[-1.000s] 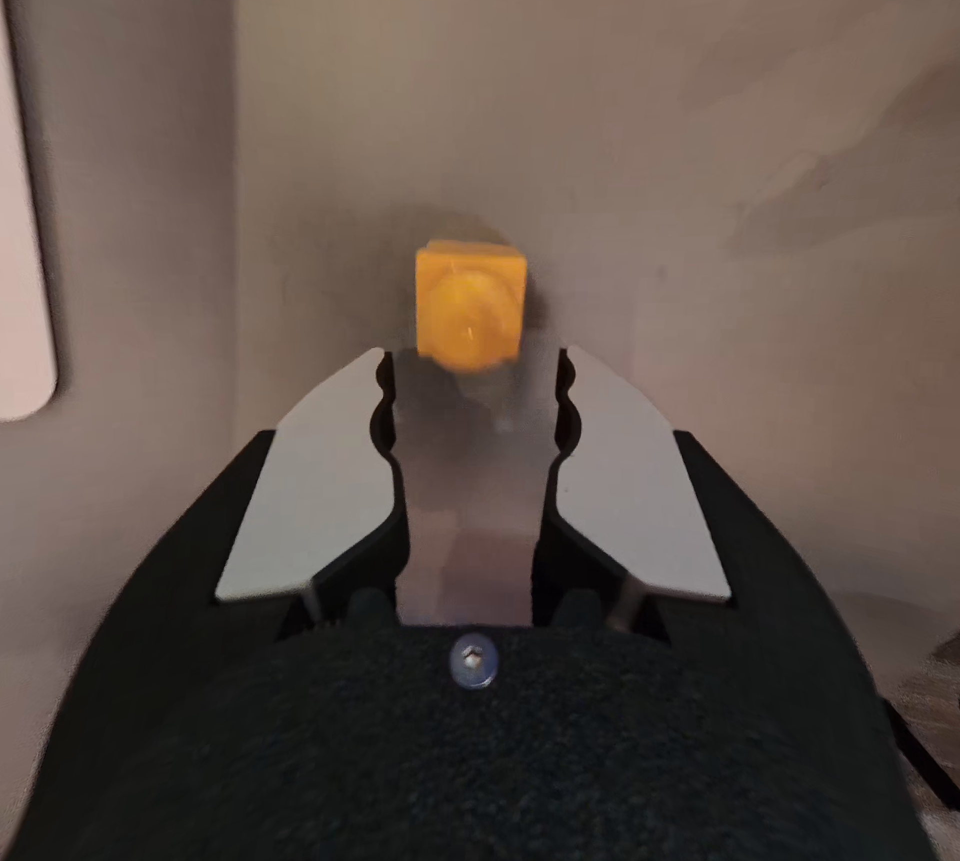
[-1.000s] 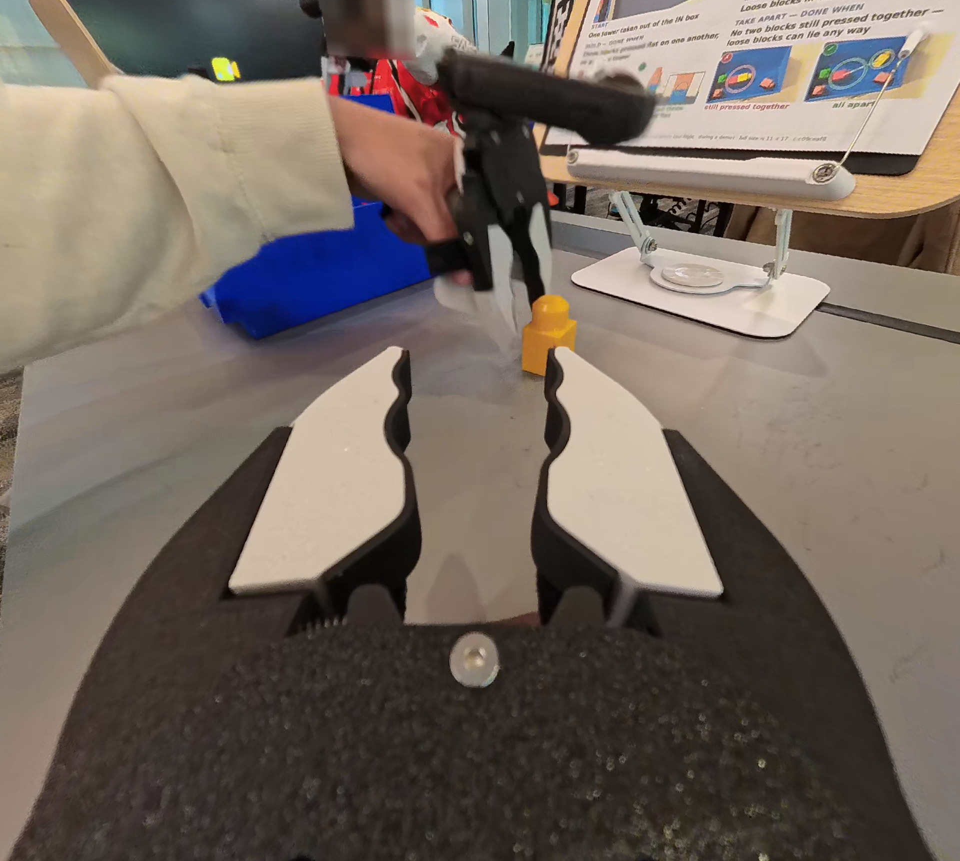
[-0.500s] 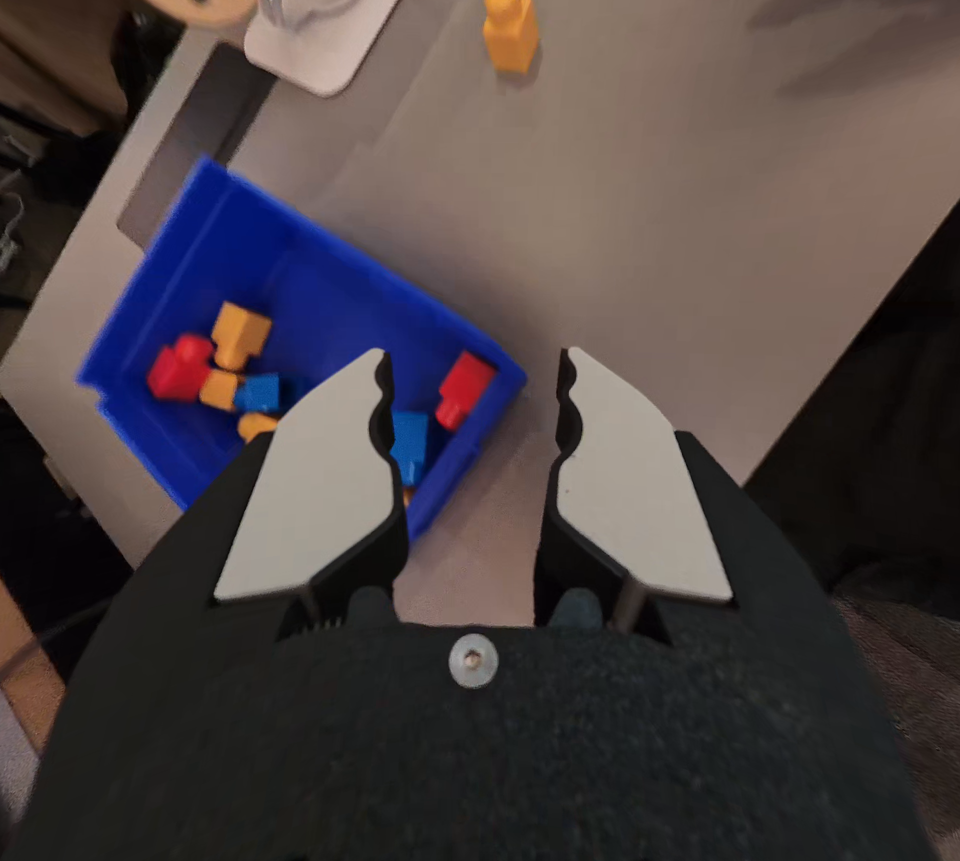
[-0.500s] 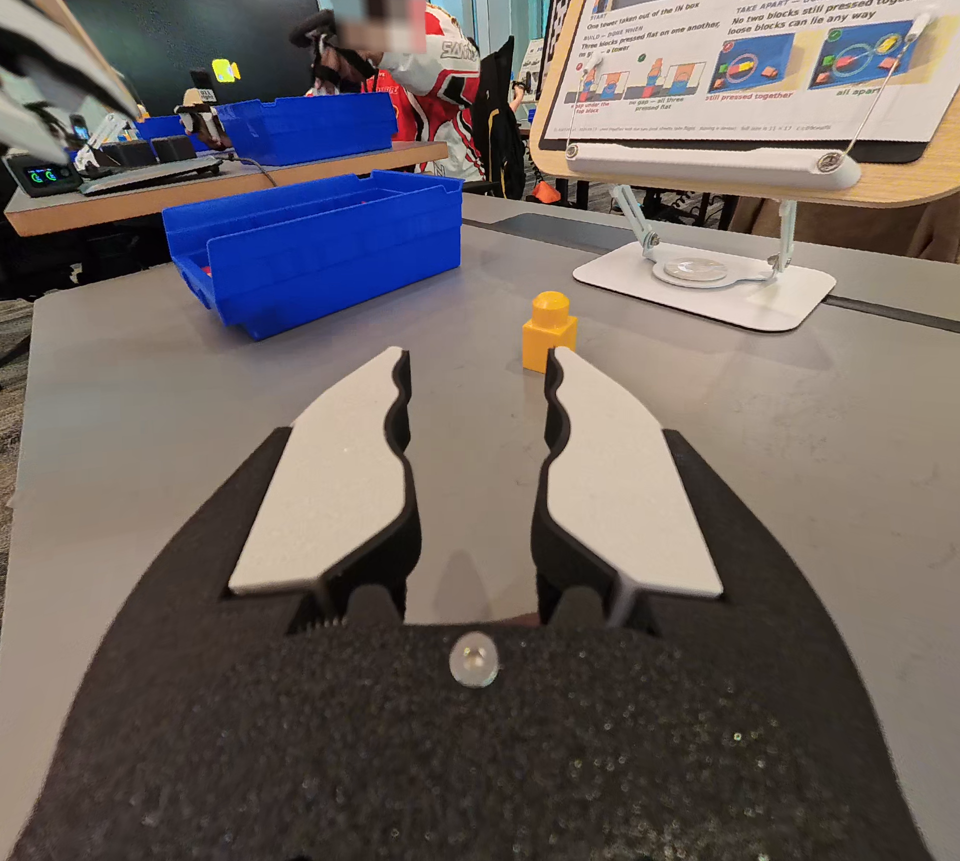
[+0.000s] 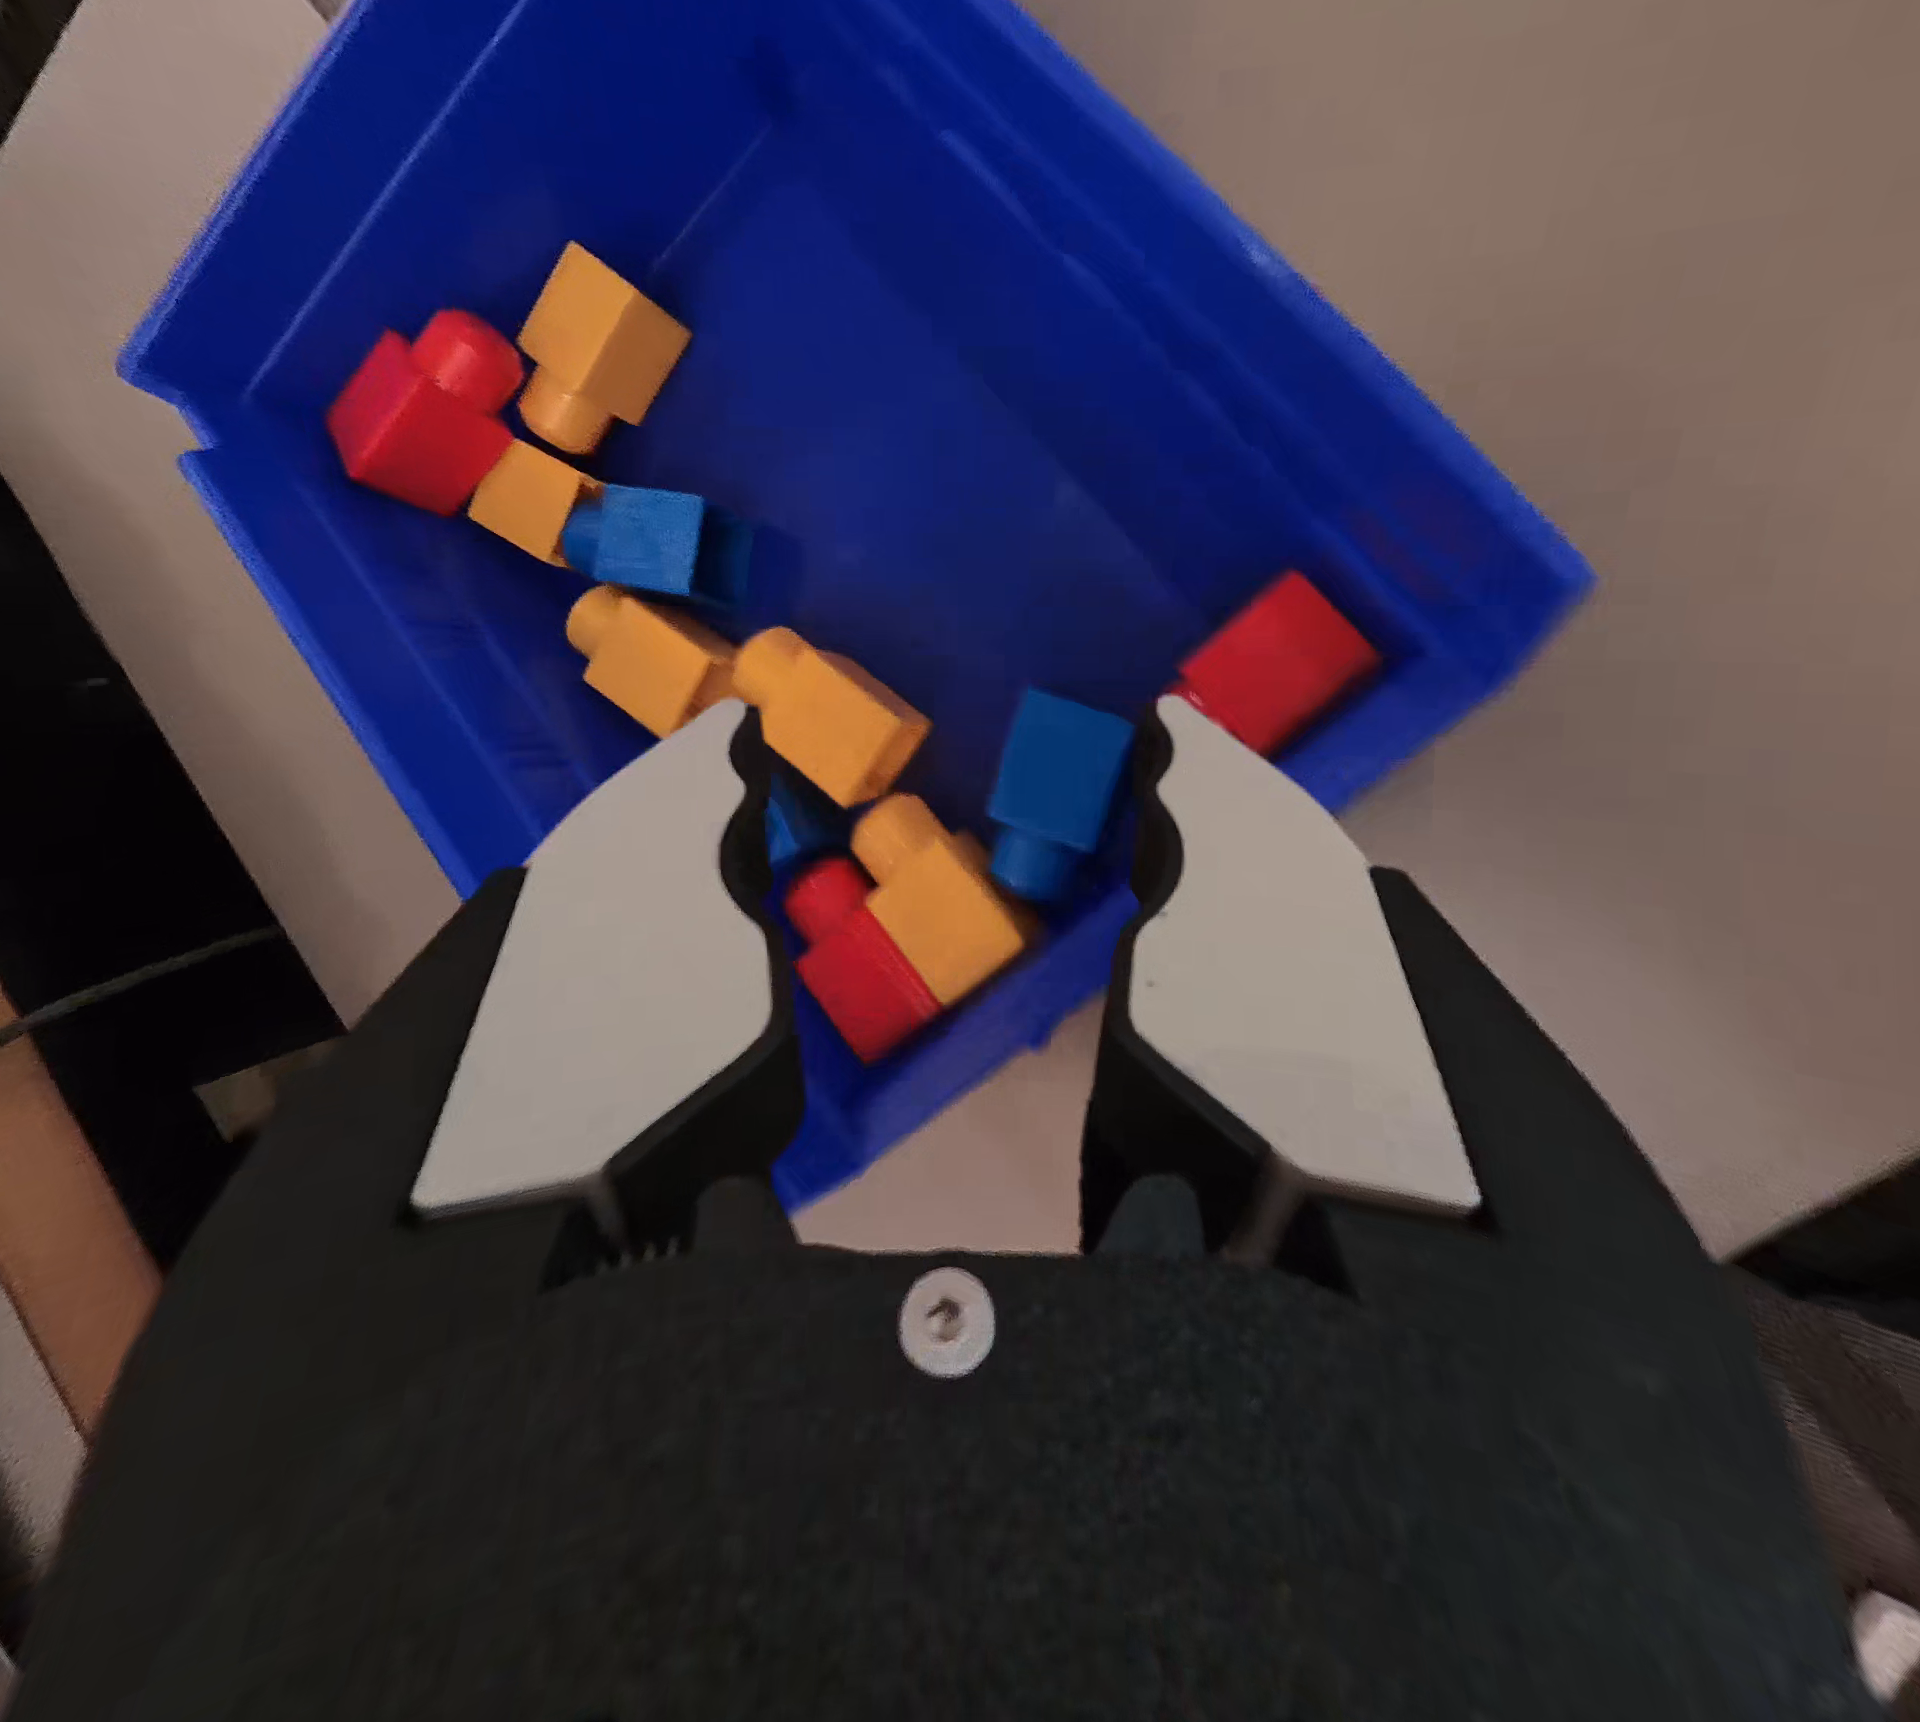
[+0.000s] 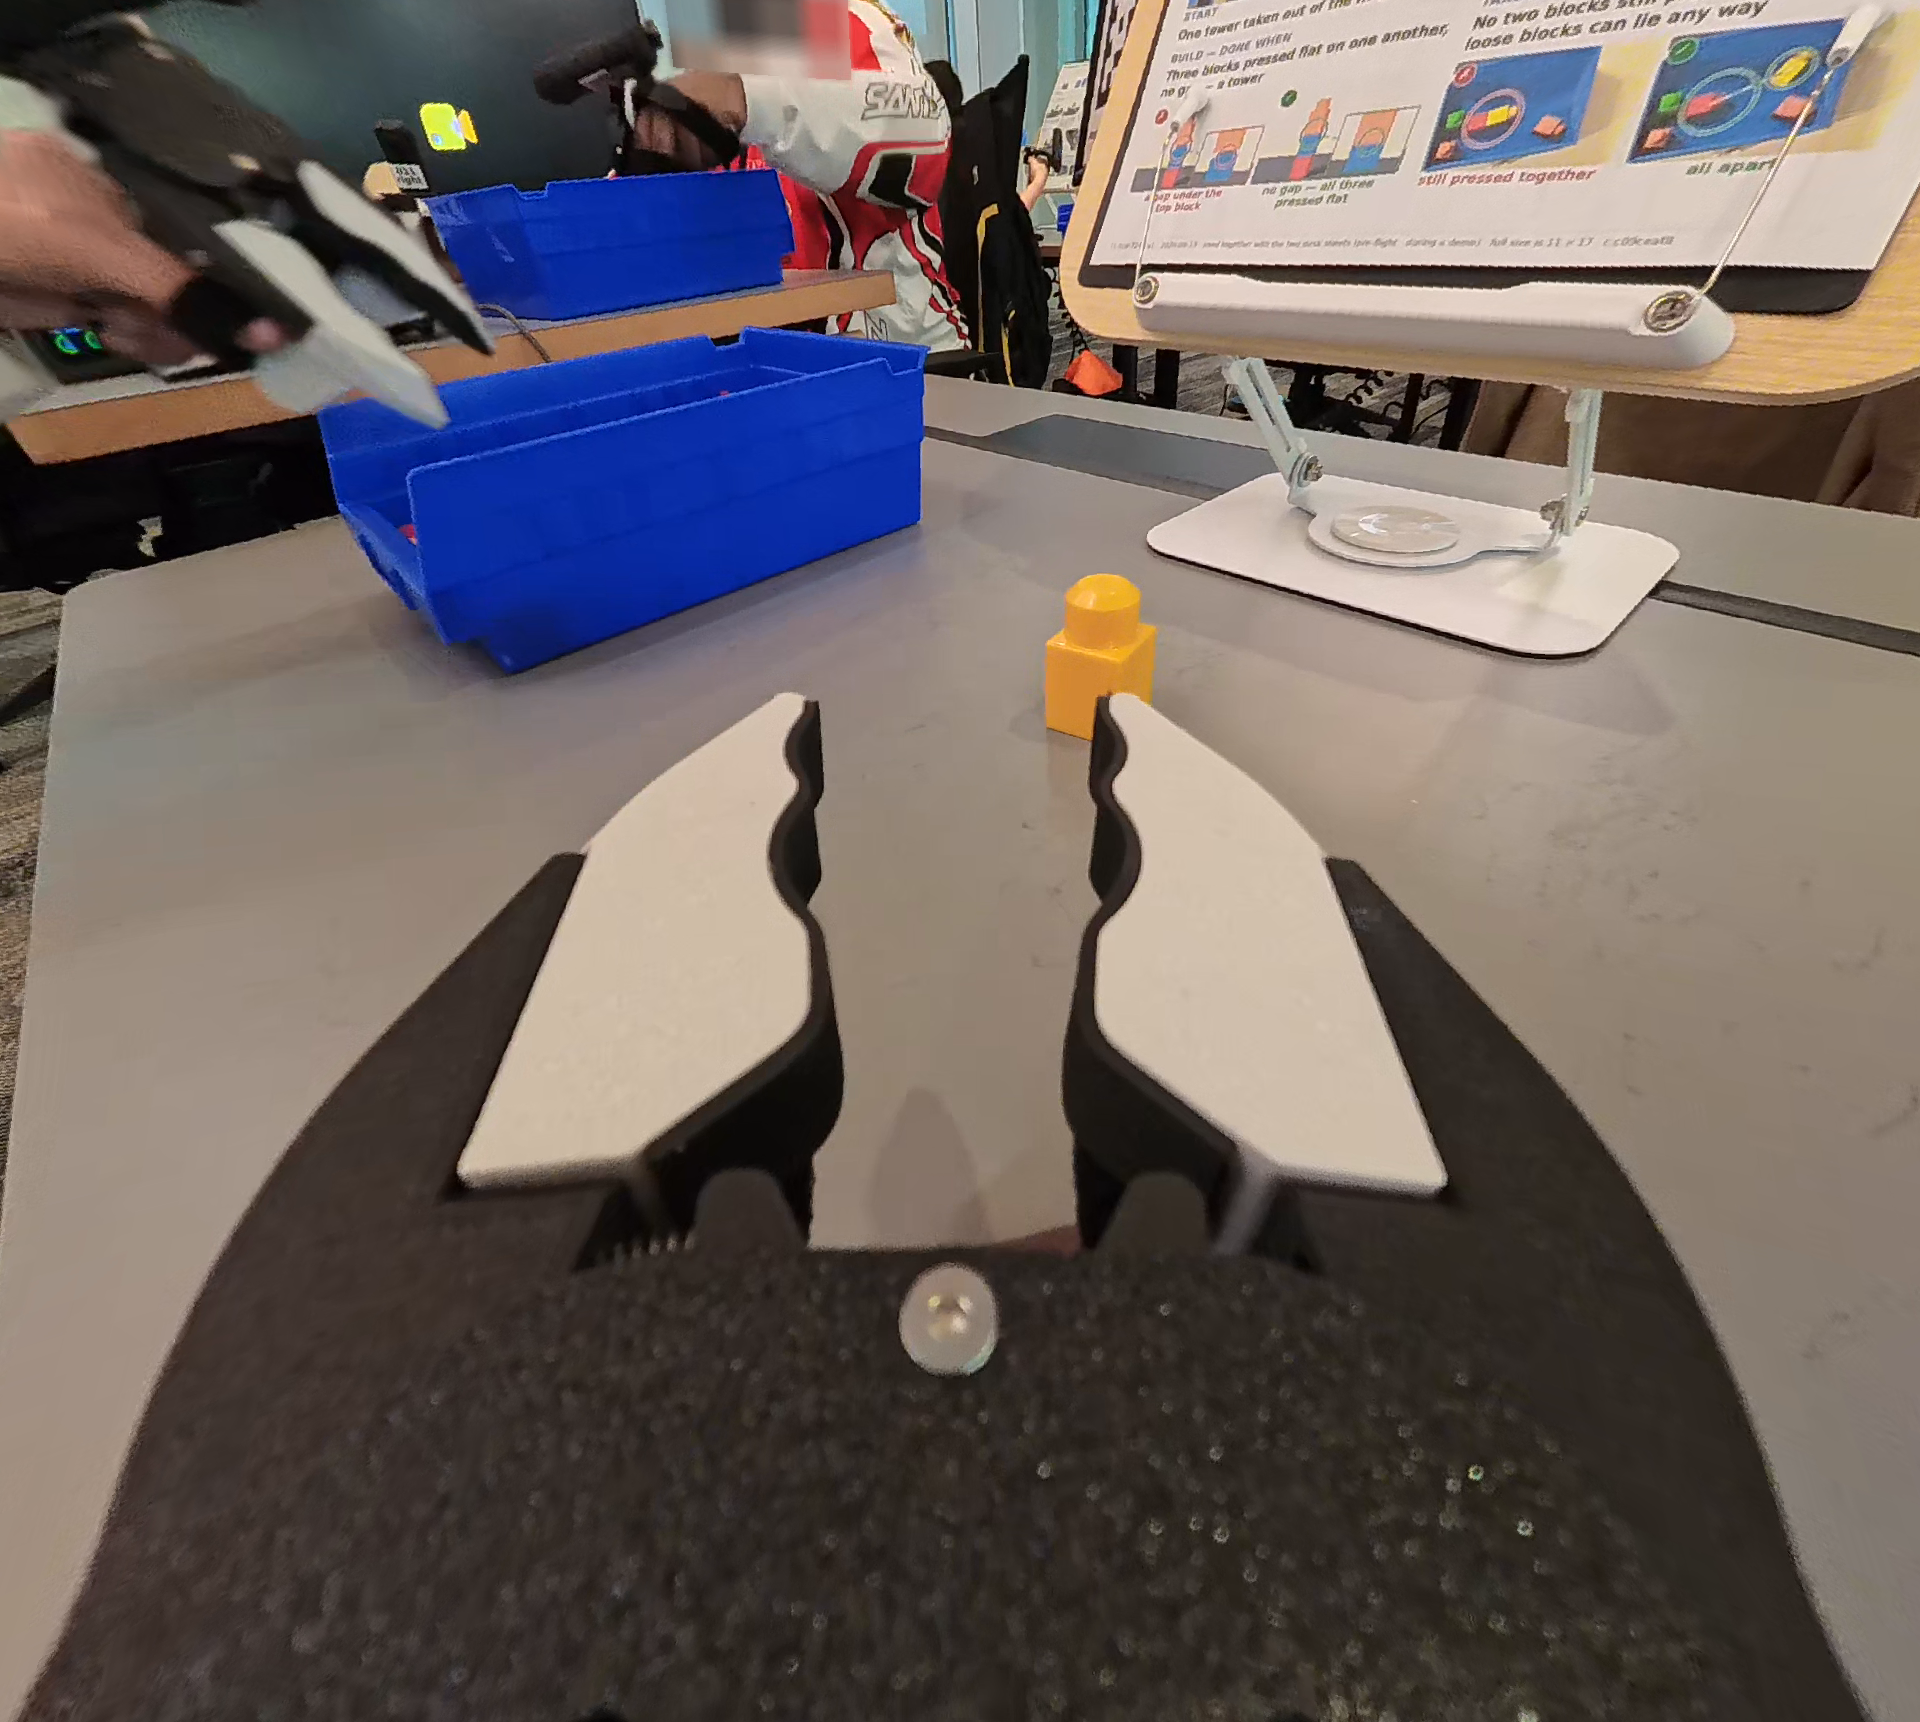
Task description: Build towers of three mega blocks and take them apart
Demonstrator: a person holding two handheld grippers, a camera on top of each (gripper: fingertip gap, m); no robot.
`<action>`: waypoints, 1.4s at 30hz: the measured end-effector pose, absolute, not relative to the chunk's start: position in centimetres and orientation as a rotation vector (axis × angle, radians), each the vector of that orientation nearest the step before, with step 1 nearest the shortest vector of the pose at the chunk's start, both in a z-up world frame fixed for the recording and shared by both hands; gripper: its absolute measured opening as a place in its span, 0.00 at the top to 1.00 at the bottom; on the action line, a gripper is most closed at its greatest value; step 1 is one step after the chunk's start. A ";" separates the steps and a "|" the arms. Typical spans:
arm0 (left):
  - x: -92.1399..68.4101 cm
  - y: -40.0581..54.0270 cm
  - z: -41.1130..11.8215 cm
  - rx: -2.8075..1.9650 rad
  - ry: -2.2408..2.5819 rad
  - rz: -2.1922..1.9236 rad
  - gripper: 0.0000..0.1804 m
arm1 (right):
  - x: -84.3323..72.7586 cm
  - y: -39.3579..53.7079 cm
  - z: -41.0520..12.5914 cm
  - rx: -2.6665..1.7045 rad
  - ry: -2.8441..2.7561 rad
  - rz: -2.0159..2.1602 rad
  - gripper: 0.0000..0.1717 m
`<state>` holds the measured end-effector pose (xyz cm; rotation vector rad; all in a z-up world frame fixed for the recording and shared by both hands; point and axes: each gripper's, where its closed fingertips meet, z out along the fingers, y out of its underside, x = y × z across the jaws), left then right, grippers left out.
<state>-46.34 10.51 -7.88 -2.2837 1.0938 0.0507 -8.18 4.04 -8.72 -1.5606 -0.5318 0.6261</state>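
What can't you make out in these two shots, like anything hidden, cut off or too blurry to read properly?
- Left wrist view: a small blue block is mostly hidden behind the left gripper's finger.
- Left wrist view: the blue bin is cut off by the top edge.
- Right wrist view: the bin wall hides nearly all the blocks inside.
- Right wrist view: the yellow block's lower corner sits behind the right gripper's fingertip.
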 end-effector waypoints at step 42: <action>-47.5 21.9 -11.5 -2.803 0.766 -0.012 0.78 | -8.7 3.7 -8.9 -1.559 -0.570 0.624 0.72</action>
